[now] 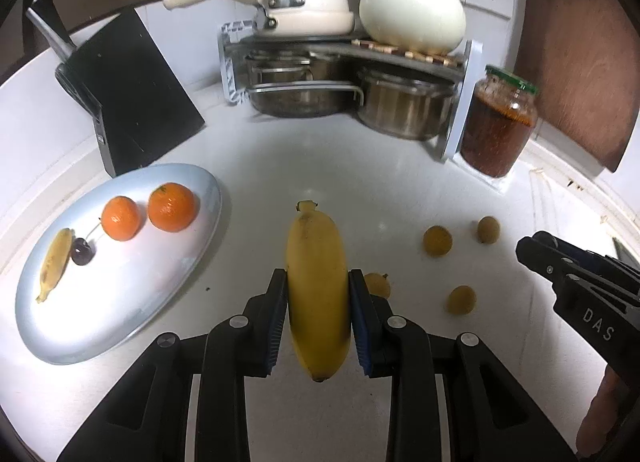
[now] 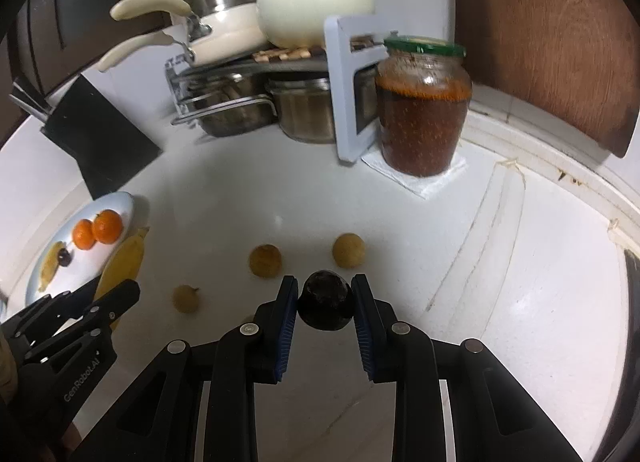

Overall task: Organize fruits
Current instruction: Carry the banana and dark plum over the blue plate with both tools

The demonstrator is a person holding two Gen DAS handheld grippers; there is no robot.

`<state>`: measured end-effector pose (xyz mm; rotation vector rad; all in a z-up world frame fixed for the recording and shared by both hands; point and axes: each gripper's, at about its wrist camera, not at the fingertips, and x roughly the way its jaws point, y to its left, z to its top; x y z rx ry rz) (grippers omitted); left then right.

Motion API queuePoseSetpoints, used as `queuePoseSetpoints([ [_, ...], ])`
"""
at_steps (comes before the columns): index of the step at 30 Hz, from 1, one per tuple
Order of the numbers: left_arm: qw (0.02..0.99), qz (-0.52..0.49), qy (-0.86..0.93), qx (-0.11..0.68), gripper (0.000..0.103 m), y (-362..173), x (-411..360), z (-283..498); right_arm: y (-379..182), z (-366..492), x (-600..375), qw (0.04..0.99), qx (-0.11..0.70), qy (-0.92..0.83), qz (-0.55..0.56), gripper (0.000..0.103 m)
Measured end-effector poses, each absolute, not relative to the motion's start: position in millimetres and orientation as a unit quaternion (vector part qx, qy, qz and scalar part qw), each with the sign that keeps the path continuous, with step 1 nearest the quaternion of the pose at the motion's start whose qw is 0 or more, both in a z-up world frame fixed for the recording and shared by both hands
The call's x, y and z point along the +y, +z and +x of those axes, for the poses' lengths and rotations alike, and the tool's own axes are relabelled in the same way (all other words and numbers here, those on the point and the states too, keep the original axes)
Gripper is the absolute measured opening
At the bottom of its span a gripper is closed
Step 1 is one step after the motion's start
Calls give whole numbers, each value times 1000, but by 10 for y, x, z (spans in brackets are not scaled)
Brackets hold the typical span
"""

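My left gripper (image 1: 319, 282) is shut on a yellow banana (image 1: 316, 286), held above the white counter to the right of an oval pale plate (image 1: 168, 294). The plate holds two oranges (image 1: 173, 207), a dark cherry (image 1: 82, 257) and a small banana (image 1: 54, 262). Several small tan longans (image 1: 438, 241) lie on the counter to the right. My right gripper (image 2: 325, 286) is shut on a dark round fruit (image 2: 325, 304), with longans (image 2: 348, 250) just beyond it. The plate (image 2: 120, 206) and the held banana (image 2: 122, 266) show at the left of the right wrist view.
A black knife block (image 1: 132, 102) stands behind the plate. A rack (image 1: 460, 110) with steel pots and cream cookware fills the back corner. A glass jar of red-brown paste (image 1: 498, 126) stands at its right, near a wooden panel. The counter edge curves along the right.
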<state>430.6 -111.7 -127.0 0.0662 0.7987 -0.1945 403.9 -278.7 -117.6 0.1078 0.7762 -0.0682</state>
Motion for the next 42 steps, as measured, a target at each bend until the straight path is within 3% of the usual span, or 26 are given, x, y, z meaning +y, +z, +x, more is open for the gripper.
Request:
queuePoseSetpoints([
  [21,940,9,-63,335,30,-676,-498,3886,-630,3761,-2185,947,318,26,24,29],
  [42,950,-8,5,313,30,-499,488,3651,-438,3815,-1157,948,297,115,-7,29],
])
